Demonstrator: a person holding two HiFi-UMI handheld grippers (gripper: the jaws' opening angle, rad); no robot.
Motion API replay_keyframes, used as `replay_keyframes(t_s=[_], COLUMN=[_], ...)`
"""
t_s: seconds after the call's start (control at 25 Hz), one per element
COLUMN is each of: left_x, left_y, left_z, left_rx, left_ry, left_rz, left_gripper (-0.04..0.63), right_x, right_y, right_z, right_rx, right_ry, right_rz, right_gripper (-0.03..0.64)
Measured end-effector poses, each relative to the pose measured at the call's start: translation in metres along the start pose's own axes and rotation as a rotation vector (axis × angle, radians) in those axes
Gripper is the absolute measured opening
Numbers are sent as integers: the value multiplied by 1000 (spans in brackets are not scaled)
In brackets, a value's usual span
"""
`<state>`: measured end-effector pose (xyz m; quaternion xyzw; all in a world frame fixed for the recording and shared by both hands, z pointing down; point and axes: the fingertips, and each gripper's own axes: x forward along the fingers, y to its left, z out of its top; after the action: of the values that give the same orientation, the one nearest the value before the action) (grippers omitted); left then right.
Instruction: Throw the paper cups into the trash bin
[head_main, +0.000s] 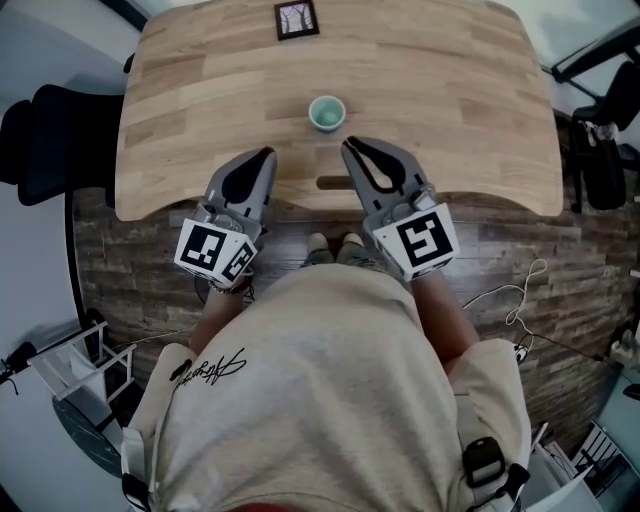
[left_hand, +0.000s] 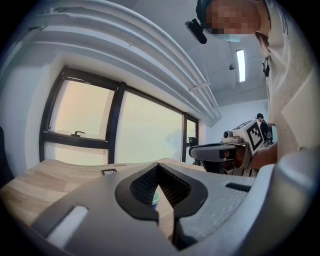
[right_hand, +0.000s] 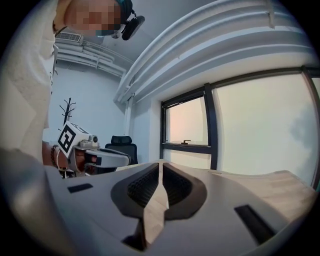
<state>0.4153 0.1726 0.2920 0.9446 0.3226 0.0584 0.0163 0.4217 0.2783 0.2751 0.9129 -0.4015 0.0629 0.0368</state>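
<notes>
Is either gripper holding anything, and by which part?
Nothing is held. The left gripper and the right gripper are both shut and empty; the paper cup stands untouched on the table.

The table (head_main: 200, 120) stands in front of you. The paper cup (head_main: 326, 112) sits on it near the middle, closer to your edge than to the far one. A small framed card (head_main: 296, 19) lies at the far edge, behind the cup and a little to its left. Your left gripper (head_main: 268, 153) and right gripper (head_main: 347, 146) reach over the near edge, one on each side of the cup and apart from it. A chair (head_main: 45, 140) stands off the table's left end. Cables (head_main: 520, 290) lie on the floor to your right. Windows (left_hand: 150, 130) stand beyond the table's far side.
</notes>
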Motion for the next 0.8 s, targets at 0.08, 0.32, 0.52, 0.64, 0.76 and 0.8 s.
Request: replay_keyframes(t_s=[0.08, 0.32, 0.52, 0.64, 0.76, 0.8], left_x=[1, 3, 0, -1, -4, -6], left_y=[2, 6, 10, 11, 10, 10], left_z=[-2, -9, -19, -24, -27, -28], left_rx=[-2, -17, -24, -28, -30, -32], left_ry=[2, 13, 29, 43, 53, 56], left_rz=[11, 31, 46, 49, 59, 64], left_gripper=[3, 3, 3, 3, 3, 3], right_x=[5, 30, 58, 74, 87, 90], right_y=[-2, -7, -12, -17, -15, -13], right_z=[-3, -28, -63, -83, -110, -119], right_rx=[-16, -82, -165, -224, -300, -320], right_ry=[11, 65, 145, 201, 262, 285], right_rz=[21, 117, 182, 207, 249, 265], right_gripper=[12, 113, 151, 160, 161, 163])
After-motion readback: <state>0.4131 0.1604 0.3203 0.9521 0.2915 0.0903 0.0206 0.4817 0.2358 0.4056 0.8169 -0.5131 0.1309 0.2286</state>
